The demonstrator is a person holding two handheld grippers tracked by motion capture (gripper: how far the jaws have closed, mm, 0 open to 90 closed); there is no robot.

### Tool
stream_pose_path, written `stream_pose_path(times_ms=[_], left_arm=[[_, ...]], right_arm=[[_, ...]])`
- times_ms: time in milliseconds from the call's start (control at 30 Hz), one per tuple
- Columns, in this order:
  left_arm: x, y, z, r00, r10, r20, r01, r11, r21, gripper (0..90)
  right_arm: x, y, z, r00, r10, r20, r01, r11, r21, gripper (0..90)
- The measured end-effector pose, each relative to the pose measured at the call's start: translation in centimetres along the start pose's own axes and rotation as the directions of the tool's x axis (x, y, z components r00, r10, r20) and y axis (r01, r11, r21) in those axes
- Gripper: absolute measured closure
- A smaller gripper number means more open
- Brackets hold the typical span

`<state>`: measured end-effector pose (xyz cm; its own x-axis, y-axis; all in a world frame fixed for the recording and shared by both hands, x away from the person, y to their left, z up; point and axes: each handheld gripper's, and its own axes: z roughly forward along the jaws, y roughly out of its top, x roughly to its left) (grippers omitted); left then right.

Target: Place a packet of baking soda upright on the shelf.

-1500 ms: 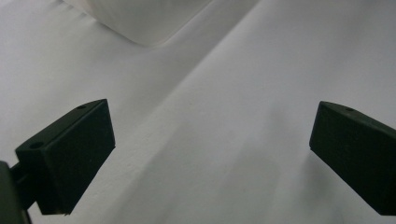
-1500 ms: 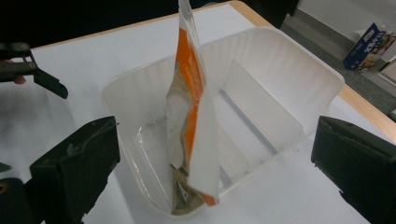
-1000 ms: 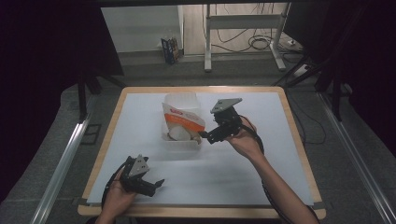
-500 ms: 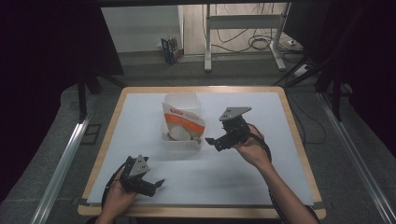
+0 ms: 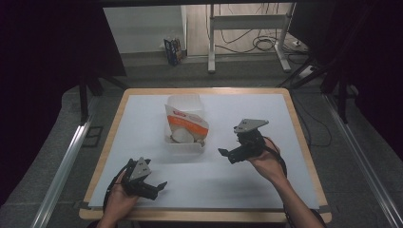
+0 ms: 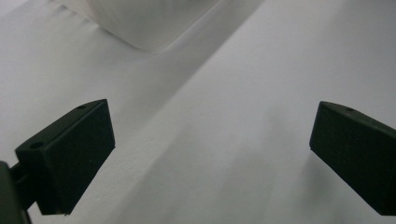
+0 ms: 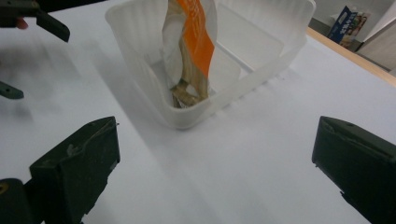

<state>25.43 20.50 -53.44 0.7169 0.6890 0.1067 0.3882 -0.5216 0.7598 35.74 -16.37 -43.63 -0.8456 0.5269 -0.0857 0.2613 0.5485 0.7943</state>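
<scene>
As seen from the high view, translucent bin [image 5: 185, 137] sits mid-tabletop [image 5: 142, 114] w/ an orange-and-white snack bag [image 5: 186, 124] standing upright inside it. Right tongs [image 5: 227, 154] hang just right of the bin, nose pointing at it, not touching. Left tongs [image 5: 159, 187] rest low at the near-left edge, well apart from the bin, held by left hand [image 5: 121, 194].

Left gripper view: jaws wide apart, nothing between them, bare white surface below; a corner of the bin [image 6: 144, 23] at top.

Right gripper view: jaws wide apart, empty, aimed at the bin's near end wall [image 7: 187, 112]. Bag [image 7: 191, 46] leans inside, crumpled bottom on the bin floor. Left tongs' tips [image 7: 51, 25] at top left.

Judgement: bag appears placed; step in hand looks like clearing off after release, or re-approach. To do well: keep right tongs apart, move level, avoid nudging the light bin wall; bag is tall and thin, prob. tips easily.
</scene>
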Motion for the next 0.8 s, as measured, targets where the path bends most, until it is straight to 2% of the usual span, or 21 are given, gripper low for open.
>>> stream_pose_path(times_ms=[300, 467, 533, 800], left_arm=[[0.0, 0.0, 0.0, 1.0, 0.004, -0.006, -0.004, 1.0, -0.003, 0.0], [0.1, 0.0, -0.1, 0.9999, -0.014, 0.005, 0.014, 0.9998, -0.015, 0.0], [0.1, 0.0, -0.1, 0.9998, -0.019, 0.006, 0.019, 0.9997, -0.017, 0.0], [0.1, 0.0, -0.1, 0.9998, -0.018, 0.001, 0.018, 0.9997, -0.018, 0.0]], right_arm=[[0.2, -1.8, -1.9, 0.9993, 0.023, 0.029, -0.023, 1.0, -0.002, 0.6], [0.1, -3.3, -2.9, 0.9978, 0.031, 0.059, -0.032, 0.999, 0.012, 0.6], [0.0, -4.2, -3.7, 0.9958, 0.045, 0.08, -0.045, 0.999, 0.003, 0.7], [0.0, -6.2, -5.5, 0.9899, 0.079, 0.117, -0.077, 0.997, -0.021, 0.6]])
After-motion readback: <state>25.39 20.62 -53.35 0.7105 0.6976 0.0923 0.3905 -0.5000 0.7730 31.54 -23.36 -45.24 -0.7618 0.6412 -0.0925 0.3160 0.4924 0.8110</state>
